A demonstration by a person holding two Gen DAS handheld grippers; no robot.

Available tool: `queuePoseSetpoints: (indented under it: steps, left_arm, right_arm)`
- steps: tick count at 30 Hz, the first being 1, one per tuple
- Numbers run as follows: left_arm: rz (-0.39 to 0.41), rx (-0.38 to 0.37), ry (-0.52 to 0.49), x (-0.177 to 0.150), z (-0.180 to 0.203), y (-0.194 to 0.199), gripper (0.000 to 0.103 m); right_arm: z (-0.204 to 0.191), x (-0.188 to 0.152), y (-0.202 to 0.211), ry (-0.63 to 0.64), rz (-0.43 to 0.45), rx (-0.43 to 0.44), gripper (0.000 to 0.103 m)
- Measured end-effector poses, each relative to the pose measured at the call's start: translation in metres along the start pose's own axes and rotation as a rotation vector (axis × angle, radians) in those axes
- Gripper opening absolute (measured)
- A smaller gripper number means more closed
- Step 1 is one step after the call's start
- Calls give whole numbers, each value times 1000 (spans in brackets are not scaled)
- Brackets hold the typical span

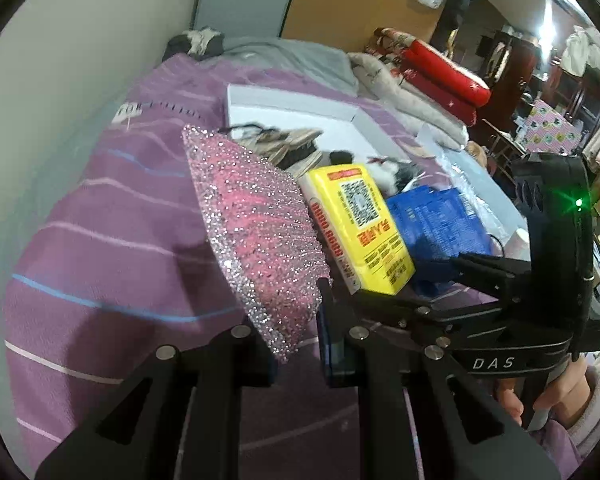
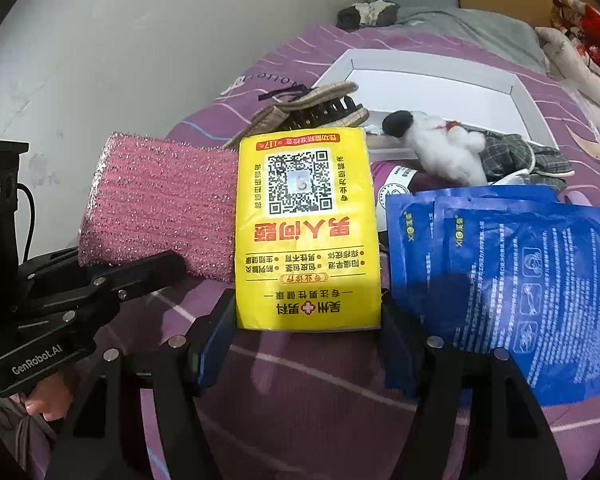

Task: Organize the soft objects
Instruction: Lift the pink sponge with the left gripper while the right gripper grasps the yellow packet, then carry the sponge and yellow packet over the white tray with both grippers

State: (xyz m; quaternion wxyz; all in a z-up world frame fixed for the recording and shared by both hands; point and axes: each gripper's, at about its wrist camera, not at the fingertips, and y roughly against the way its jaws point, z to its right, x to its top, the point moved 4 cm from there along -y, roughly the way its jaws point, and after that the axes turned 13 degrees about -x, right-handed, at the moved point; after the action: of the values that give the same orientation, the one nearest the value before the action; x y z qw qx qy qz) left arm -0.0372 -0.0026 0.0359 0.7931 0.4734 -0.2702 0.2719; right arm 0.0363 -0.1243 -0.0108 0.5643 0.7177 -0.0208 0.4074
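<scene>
So here's where I'm at, sorting the soft stuff on the bed [image 2: 308, 392] with its purple striped cover. My left tongs [image 1: 300, 344] are clenched on the near corner of the pink glittery sponge [image 1: 260, 236], which stands up on edge off the cover, its long side running away from me toward the white tray [image 2: 524, 96] at the back. My right tongs [image 2: 308, 344] are the ones that matter now: the yellow tissue pack [image 2: 306, 232] lies flat right in front of them, its long axis pointing straight away along the line of the fingers, and its near short end sits between the two blue pads [image 2: 214, 344]. The pads bracket that end closely, but I can't say they're actually pressing it, so I'd call the right tongs released around it, not gripping yet. The pack is touching the sponge on its left side and sits just beside the blue foil sachets [image 2: 512, 280] on its right, which overlap each other. Right hand is clearly the nearer one for the pack; I reckon it's a straight pinch across the width. Behind are a checked slipper [image 2: 300, 108] and a white fluffy toy [image 2: 440, 144] half in the tray.
</scene>
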Motion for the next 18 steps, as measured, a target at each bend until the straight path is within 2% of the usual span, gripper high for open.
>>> queuePoseSetpoints:
  steps: [5,8,10,18]
  left_arm:
    - [22,-5,-44,8,14,9,17]
    - [24,-35,-45,20,20,13,17]
    - [29,-77,-22,30,22,16,17]
    - [34,-160,42,81,21,6,17]
  right_arm:
    - [9,3,19,-65,13,56,68]
    - [22,11,26,-148,0,91,68]
    - [34,18,31,-192,-1,83,68]
    - [70,46,48,-289,11,36,68]
